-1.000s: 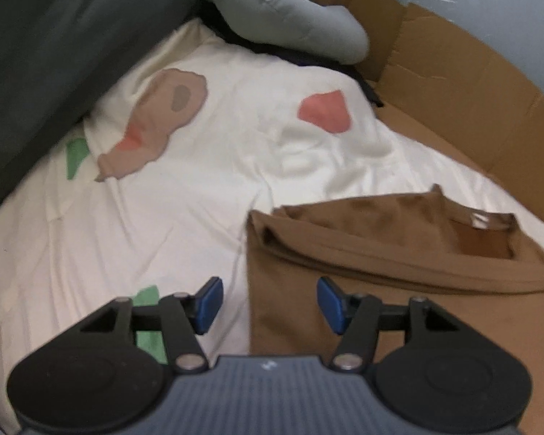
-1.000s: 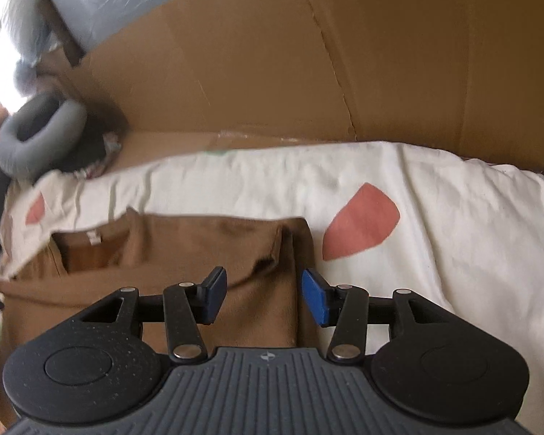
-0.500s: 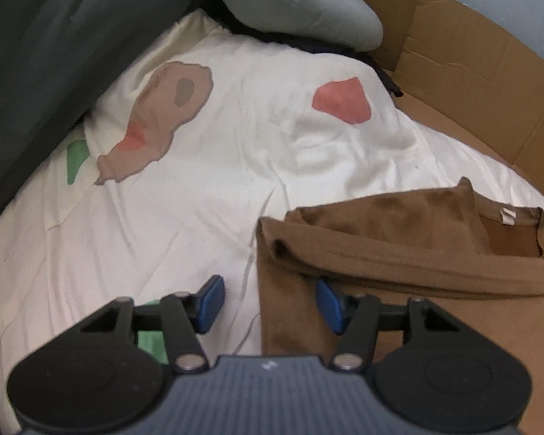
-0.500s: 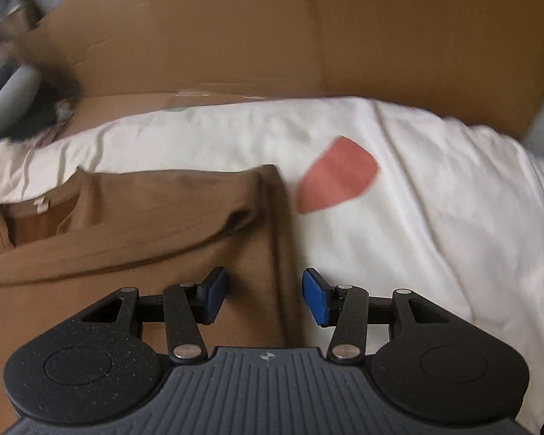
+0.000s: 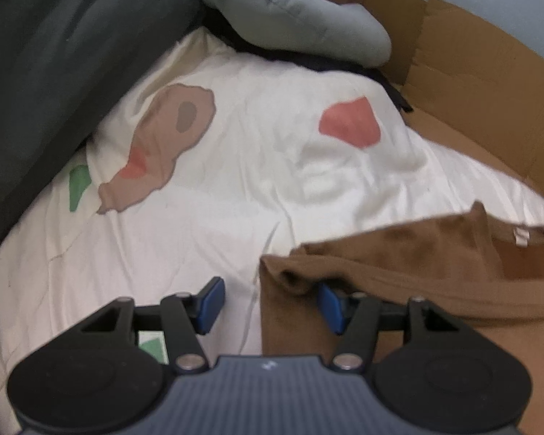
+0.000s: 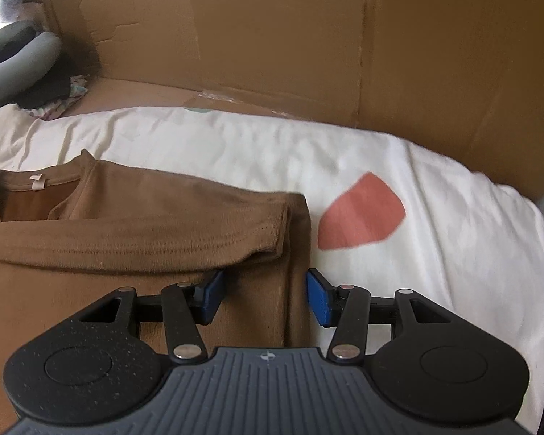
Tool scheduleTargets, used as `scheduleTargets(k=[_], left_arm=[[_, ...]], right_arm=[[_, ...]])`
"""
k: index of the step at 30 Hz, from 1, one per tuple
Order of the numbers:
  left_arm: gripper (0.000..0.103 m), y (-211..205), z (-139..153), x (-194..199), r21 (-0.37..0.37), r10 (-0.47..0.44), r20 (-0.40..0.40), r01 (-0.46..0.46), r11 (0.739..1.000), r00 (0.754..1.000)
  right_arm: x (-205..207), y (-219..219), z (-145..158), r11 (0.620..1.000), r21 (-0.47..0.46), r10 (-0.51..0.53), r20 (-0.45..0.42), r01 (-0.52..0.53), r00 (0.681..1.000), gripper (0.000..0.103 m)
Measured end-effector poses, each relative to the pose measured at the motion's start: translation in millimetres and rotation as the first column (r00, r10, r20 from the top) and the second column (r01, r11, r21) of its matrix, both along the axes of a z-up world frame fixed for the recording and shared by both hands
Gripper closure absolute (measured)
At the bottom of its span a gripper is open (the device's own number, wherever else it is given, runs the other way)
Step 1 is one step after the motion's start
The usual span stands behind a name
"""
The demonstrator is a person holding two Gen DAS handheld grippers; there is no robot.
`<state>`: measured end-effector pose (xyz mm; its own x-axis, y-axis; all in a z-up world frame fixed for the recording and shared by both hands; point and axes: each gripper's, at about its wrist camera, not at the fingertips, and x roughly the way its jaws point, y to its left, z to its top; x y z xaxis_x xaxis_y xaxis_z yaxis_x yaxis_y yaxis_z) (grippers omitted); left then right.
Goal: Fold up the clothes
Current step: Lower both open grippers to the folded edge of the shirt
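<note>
A brown shirt (image 5: 435, 253) lies flat on a white patterned bedsheet (image 5: 206, 217), sleeves folded in, collar and label away from me. My left gripper (image 5: 270, 302) is open and straddles the shirt's left edge, its right pad under the folded sleeve end. In the right wrist view the shirt (image 6: 127, 239) fills the lower left. My right gripper (image 6: 264, 301) is open and straddles the shirt's right edge, just below the folded sleeve cuff.
A dark cushion (image 5: 54, 72) lies at the left and a grey pillow (image 5: 290, 18) at the back. Cardboard panels (image 6: 308, 54) stand along the bed's far side. The sheet (image 6: 435, 253) carries red, tan and green patches.
Both grippers have moved forward over the shirt's side edges, toward the folded sleeves. Both stay open. The shirt has not moved.
</note>
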<state>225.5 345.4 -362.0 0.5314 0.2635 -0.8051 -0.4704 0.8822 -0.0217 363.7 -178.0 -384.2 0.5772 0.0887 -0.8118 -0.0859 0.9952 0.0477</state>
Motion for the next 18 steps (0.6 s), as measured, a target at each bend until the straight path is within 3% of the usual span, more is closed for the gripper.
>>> scheduleTargets(k=[5,18], left_arm=[[0.044,0.1,3.4,7.7,0.002,0.005,0.016,-0.005,1.0,1.0],[0.045,13.1,10.7,18.5,0.022,0.008,0.046,-0.009,1.0,0.999]], right_arm=[[14.3,1.8,6.0,0.998,-0.024,0.054,0.018,-0.053,0.998,0.048],[44.3,2.0,24.7,0.997,-0.032,0.076,0.092,-0.073,0.993,0.049]])
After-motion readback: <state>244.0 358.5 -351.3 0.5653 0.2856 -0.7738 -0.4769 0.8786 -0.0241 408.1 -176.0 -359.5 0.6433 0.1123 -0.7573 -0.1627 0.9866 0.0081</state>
